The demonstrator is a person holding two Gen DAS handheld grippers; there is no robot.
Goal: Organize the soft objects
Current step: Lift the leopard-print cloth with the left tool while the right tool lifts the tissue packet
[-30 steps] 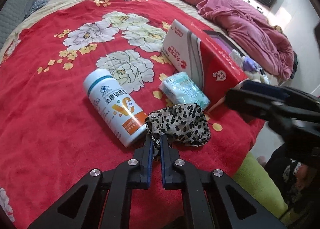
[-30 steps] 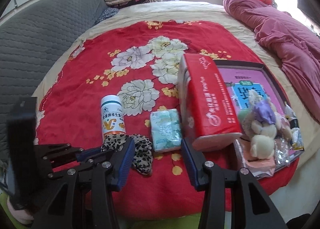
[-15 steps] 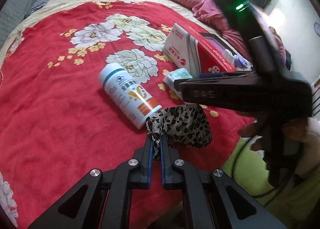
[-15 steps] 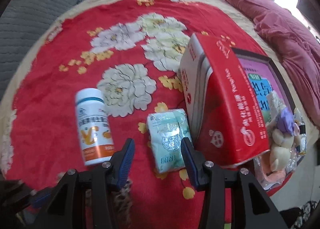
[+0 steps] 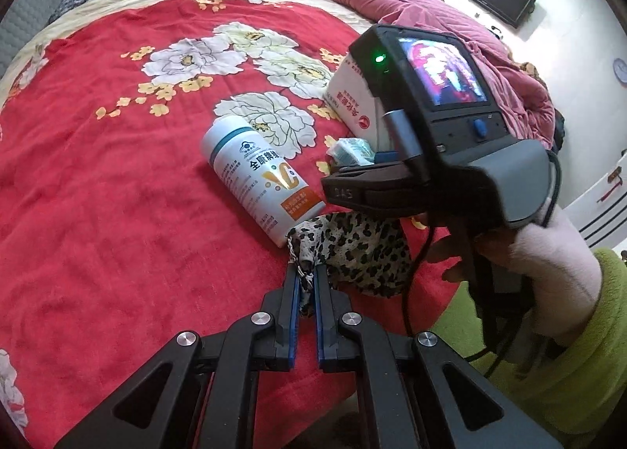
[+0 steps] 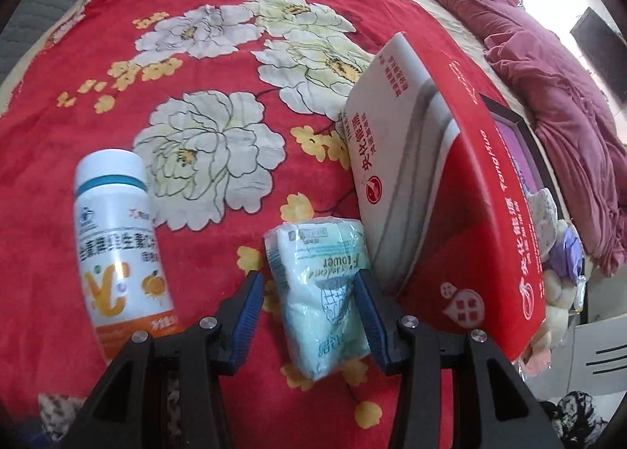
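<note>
Right wrist view: the pale green tissue packet (image 6: 319, 292) is lying on the red floral bedspread (image 6: 98, 104), its wrapper reading "Flower". It is sitting between the blue pads of the right tongs (image 6: 307, 306); the right pad is overlapping the packet's edge, though contact cannot be confirmed, and the left pad is standing clear with bedspread showing. The tongs are standing about half open, holding nothing, pointing steeply down. Just beside the packet on the right, a red-and-white box (image 6: 450, 190) is standing, bearing Chinese characters and "YangHua". On the left, a white bottle (image 6: 117, 249) is lying on its side, showing an orange "VC" label.

Left wrist view: the leopard-print cloth (image 5: 352, 249) is lying on the bedspread near the bed's edge, touching the bottle's base. The left tongs (image 5: 306, 280) are pinching the cloth's corner, pads nearly together. A hand (image 5: 466, 253) in a pink cuff and green sleeve is gripping the right device's handle.
</note>
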